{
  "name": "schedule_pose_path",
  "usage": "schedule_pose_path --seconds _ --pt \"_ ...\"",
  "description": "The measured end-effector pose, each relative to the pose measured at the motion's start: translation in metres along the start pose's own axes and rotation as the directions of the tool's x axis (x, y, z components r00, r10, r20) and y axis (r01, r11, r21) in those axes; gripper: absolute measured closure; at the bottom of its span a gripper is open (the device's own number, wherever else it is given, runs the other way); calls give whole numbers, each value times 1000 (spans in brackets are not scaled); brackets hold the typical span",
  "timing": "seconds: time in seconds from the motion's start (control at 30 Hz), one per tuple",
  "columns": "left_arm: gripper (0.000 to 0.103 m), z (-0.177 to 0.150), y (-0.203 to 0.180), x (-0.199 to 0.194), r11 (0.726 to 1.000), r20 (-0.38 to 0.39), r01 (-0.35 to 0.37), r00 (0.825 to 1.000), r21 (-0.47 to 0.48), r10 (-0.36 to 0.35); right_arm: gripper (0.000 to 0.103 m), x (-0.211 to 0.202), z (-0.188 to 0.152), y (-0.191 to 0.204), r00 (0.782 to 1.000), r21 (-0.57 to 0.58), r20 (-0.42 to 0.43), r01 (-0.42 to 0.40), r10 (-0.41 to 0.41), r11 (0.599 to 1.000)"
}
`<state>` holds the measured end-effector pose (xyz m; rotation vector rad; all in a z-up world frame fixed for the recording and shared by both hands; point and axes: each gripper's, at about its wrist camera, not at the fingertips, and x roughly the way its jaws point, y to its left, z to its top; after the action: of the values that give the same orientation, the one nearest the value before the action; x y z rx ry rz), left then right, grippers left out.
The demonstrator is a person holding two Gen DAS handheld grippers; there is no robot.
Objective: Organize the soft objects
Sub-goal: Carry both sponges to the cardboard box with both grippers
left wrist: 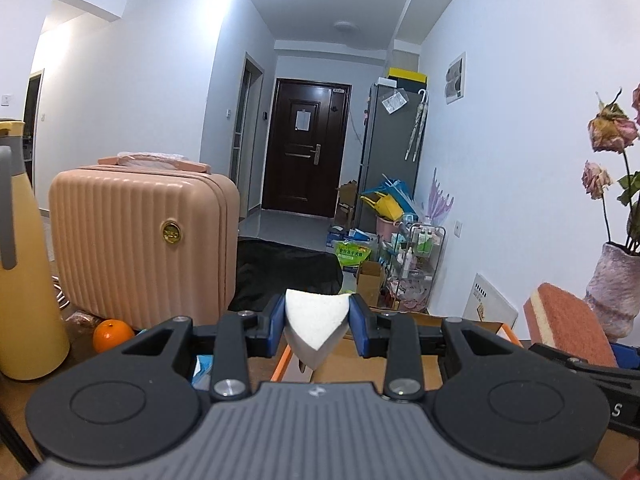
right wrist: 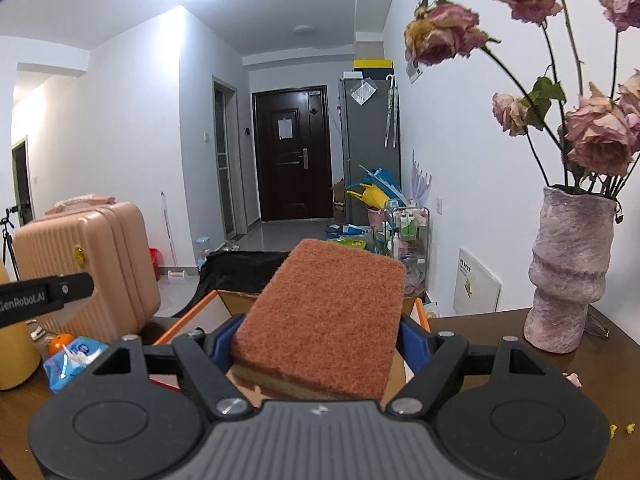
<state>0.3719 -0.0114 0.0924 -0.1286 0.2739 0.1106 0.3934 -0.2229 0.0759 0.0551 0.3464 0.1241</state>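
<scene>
My left gripper point(left wrist: 317, 322) is shut on a white foam sponge point(left wrist: 316, 320), squeezed into a wedge between the blue pads. My right gripper point(right wrist: 320, 340) is shut on an orange scouring sponge point(right wrist: 326, 320) with a yellow underside, held flat and wide between its blue pads. That same orange sponge point(left wrist: 568, 324) shows at the right of the left wrist view. Both grippers hover over an orange-rimmed cardboard box point(right wrist: 192, 316) on the brown table point(right wrist: 500, 332). The box rim point(left wrist: 286, 360) also shows just below the white sponge.
A pink suitcase point(left wrist: 140, 240) stands at the left, with an orange fruit point(left wrist: 112, 334) and a yellow jug point(left wrist: 24, 280) beside it. A blue tissue pack point(right wrist: 72, 360) lies left of the box. A vase of dried roses point(right wrist: 568, 264) stands at the right on the table.
</scene>
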Motion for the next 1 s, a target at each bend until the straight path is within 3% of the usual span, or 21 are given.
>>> schedule_pose_path --seconds 0.63,1.0 --pt "68 -28 -21 96 993 -164 -19 986 114 38 25 82 -22 -4 989 -33 -146 22 -27 999" --pt "68 -51 -21 125 992 -171 -43 983 116 62 25 111 -50 -11 992 -7 -119 49 -50 999"
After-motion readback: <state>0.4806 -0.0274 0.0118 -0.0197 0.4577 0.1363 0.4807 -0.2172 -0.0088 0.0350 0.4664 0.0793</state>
